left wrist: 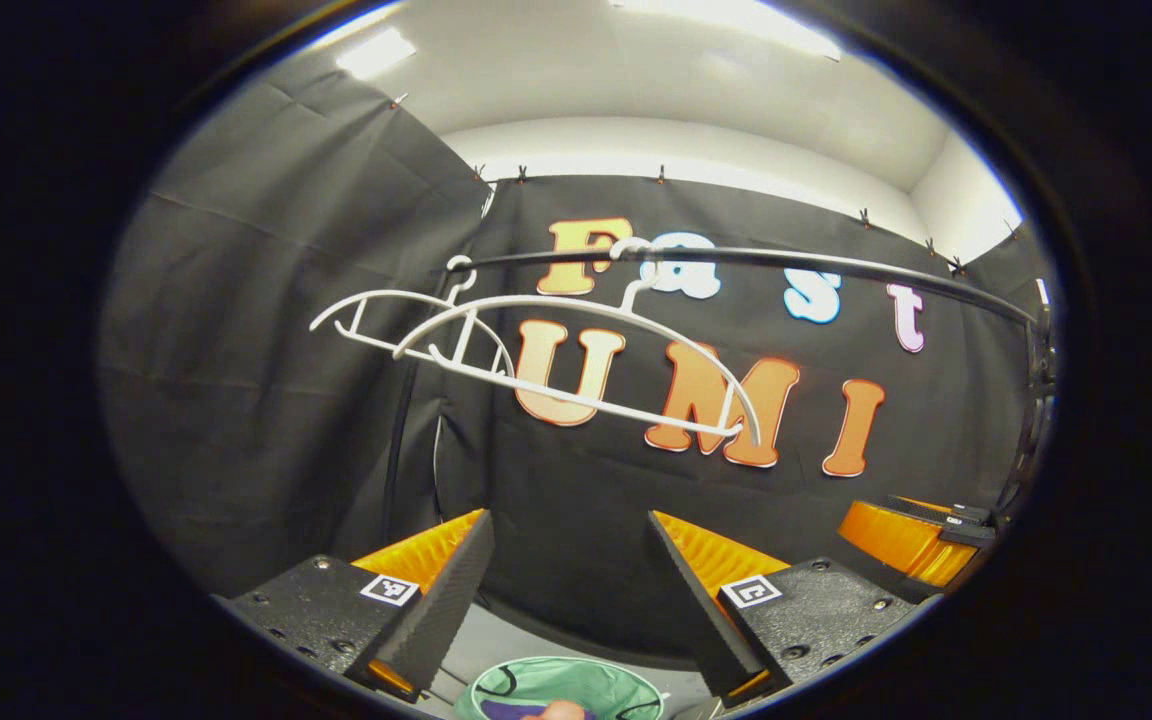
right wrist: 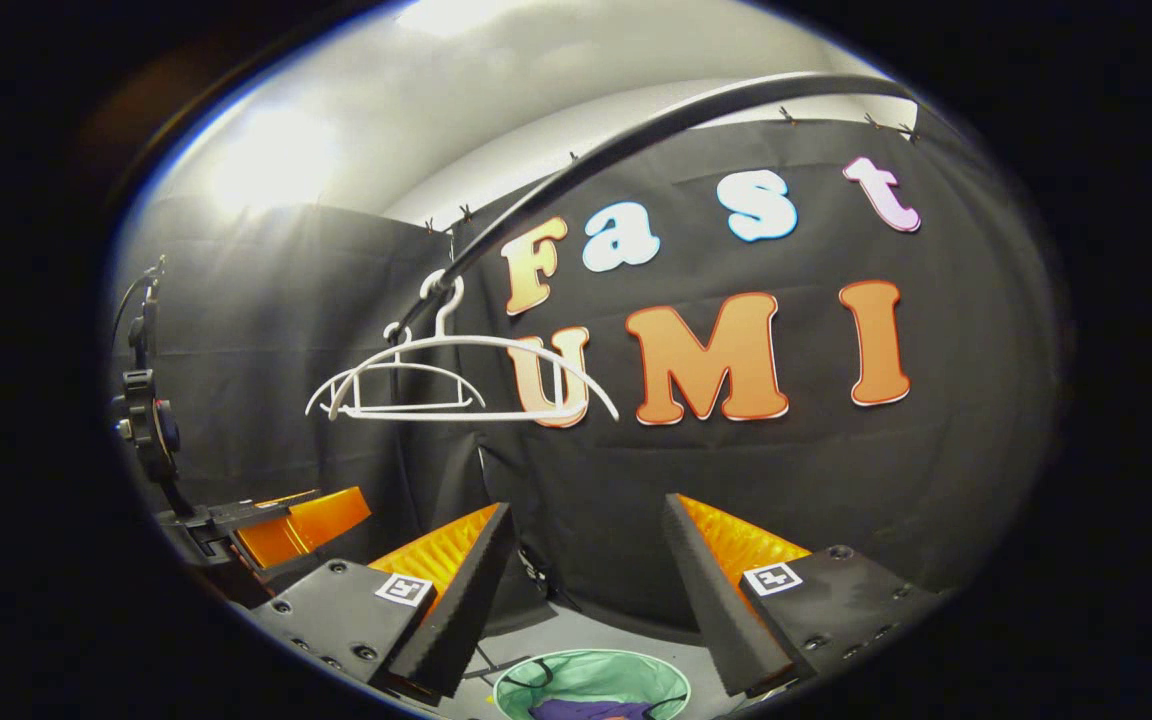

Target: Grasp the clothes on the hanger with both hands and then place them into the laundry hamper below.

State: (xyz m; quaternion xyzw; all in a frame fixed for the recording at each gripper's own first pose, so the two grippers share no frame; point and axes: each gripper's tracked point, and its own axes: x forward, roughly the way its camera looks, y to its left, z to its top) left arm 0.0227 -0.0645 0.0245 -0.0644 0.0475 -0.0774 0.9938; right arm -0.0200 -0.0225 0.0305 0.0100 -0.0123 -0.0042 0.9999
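In the left gripper view, the left gripper [left wrist: 571,590] is seen with its two fingers spread wide apart, and nothing is held between them. In the gap below the fingers, at the near bottom edge, the round green laundry hamper [left wrist: 516,680] is seen from above, with purple clothes [left wrist: 506,710] lying inside it and a small part of a hand [left wrist: 556,711] at the very edge. Farther off, two bare white hangers [left wrist: 576,350] are hung on a dark rail [left wrist: 836,265] that runs across in front of the black cloth wall [left wrist: 266,400]; the hangers are tilted and overlap one another. At the far right of this view, the other gripper [left wrist: 911,540] is seen in part.

In the right gripper view, the right gripper [right wrist: 586,590] is likewise shown with its fingers spread and with nothing gripped. Between and below them, the laundry hamper [right wrist: 591,680] stands on the grey floor [right wrist: 576,625], and the purple clothes [right wrist: 586,711] are seen in it, with a bit of orange fabric beside them. Up and to the left, the two white hangers [right wrist: 456,385] are hung from the dark rail [right wrist: 636,135], which curves upward to the right. Both hangers are bare. At the left edge, the left gripper [right wrist: 286,525] is seen from the side; whether its fingers are apart cannot be told from here. A black mount with a cable [right wrist: 141,410] stands just above it.
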